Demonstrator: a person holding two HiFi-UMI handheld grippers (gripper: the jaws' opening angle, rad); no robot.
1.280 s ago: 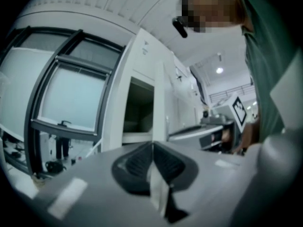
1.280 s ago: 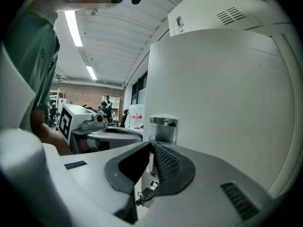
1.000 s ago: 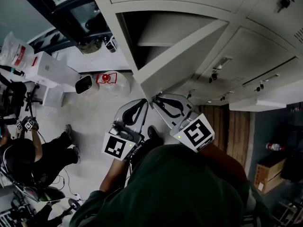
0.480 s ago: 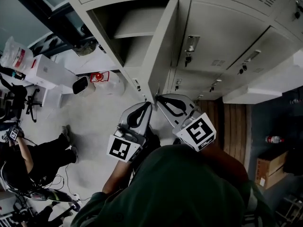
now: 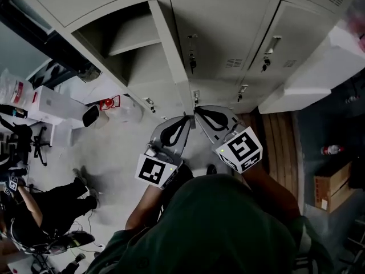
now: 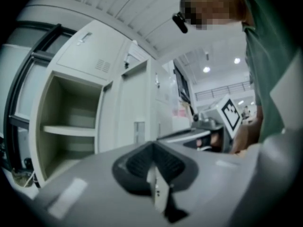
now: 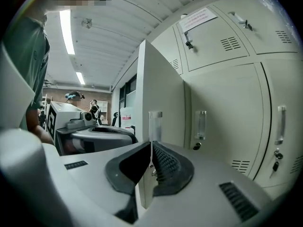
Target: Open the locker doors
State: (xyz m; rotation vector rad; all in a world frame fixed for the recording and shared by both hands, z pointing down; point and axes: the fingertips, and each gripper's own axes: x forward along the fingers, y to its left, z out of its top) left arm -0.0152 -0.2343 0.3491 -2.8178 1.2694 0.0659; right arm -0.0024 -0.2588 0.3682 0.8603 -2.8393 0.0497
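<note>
A bank of pale grey lockers fills the top of the head view. One locker (image 5: pixel 114 44) stands open, with a shelf (image 5: pixel 134 39) inside. Its door (image 5: pixel 174 67) juts out edge-on toward me. My left gripper (image 5: pixel 185 117) and right gripper (image 5: pixel 197 112) meet at the door's free edge, tips side by side. In the left gripper view the left gripper (image 6: pixel 154 174) is shut on the thin door edge. In the right gripper view the right gripper (image 7: pixel 150 164) has just been closing and pinches the door (image 7: pixel 161 89) edge. The lockers to the right (image 5: pixel 222 33) are closed.
A person (image 5: pixel 40 210) sits on the floor at the left, near white boxes (image 5: pixel 51 104) and a red item (image 5: pixel 108 103). Right of the lockers a white panel (image 5: pixel 308 79) sticks out. Wooden boards (image 5: pixel 285 136) and a cardboard box (image 5: pixel 331 190) lie at the right.
Both grippers have travelled together with the door's edge. The door showed a broad face before and now stands edge-on. More closed lockers have come into view at the right.
</note>
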